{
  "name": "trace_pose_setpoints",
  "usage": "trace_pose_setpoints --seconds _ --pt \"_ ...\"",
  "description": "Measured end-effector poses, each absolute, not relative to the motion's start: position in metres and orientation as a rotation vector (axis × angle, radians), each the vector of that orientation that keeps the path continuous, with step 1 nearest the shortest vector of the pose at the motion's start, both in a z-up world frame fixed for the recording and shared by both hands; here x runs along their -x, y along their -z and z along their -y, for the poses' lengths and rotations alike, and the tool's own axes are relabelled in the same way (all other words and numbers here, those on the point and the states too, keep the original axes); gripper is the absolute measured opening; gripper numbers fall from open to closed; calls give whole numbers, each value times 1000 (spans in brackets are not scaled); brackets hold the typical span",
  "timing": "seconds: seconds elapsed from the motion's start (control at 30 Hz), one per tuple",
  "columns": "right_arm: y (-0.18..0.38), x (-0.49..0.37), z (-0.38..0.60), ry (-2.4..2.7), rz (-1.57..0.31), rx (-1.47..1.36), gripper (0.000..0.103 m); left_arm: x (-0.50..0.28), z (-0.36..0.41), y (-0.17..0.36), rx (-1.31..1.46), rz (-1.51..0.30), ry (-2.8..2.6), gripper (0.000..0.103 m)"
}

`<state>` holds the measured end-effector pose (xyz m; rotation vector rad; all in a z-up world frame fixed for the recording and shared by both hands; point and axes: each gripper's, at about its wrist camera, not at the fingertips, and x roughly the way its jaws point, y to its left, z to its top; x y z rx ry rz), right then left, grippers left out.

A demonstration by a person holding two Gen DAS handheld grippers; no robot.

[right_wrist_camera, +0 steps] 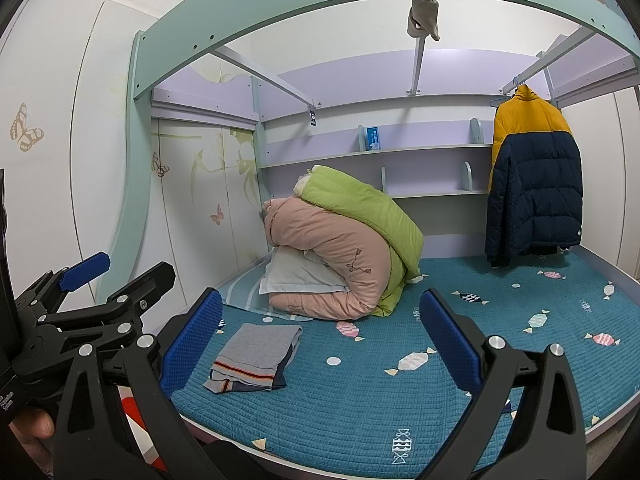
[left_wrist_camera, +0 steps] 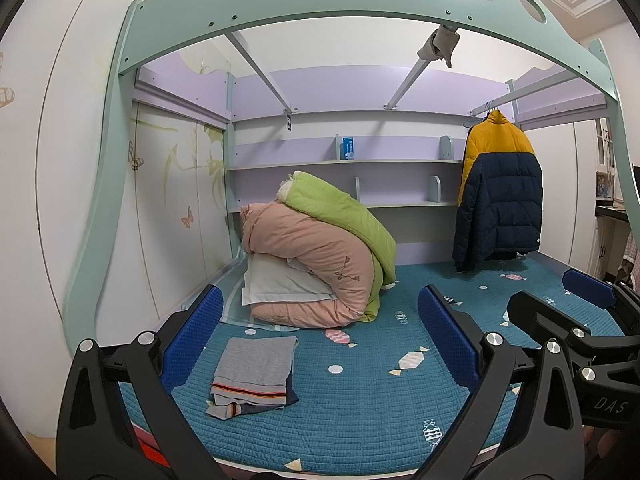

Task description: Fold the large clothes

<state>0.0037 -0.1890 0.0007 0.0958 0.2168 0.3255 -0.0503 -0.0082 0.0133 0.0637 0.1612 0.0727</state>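
One folded grey garment (left_wrist_camera: 256, 372), one hanging yellow-and-navy puffer jacket (left_wrist_camera: 500, 196), two rolled quilts, pink (left_wrist_camera: 316, 268) and green (left_wrist_camera: 340, 216), one white pillow (left_wrist_camera: 276, 284), two grippers, left (left_wrist_camera: 320, 340) and right (right_wrist_camera: 320, 340), perhaps three shelf dividers, one blue box (left_wrist_camera: 347, 148)

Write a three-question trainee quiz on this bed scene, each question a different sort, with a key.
1. True or false: the left tongs are shut on the grey garment.
2. Multiple choice: the jacket is A) lying on the bed; B) hanging from a rail; C) held by the right tongs.
3. Fill in: on top of the pink quilt lies a ____ quilt.

Key: 1 false, both tongs are open and hold nothing; 2 B; 3 green.
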Motion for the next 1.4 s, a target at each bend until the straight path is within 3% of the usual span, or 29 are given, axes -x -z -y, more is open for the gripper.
trace_pose_setpoints --seconds 0.93,1.4 --pt "7 -9 176 -320 -231 -117 95 50 -2 -3 -78 -166 -92 98" --pt "29 -60 214 -315 -235 -209 95 5 7 14 -132 -219 -91 98"
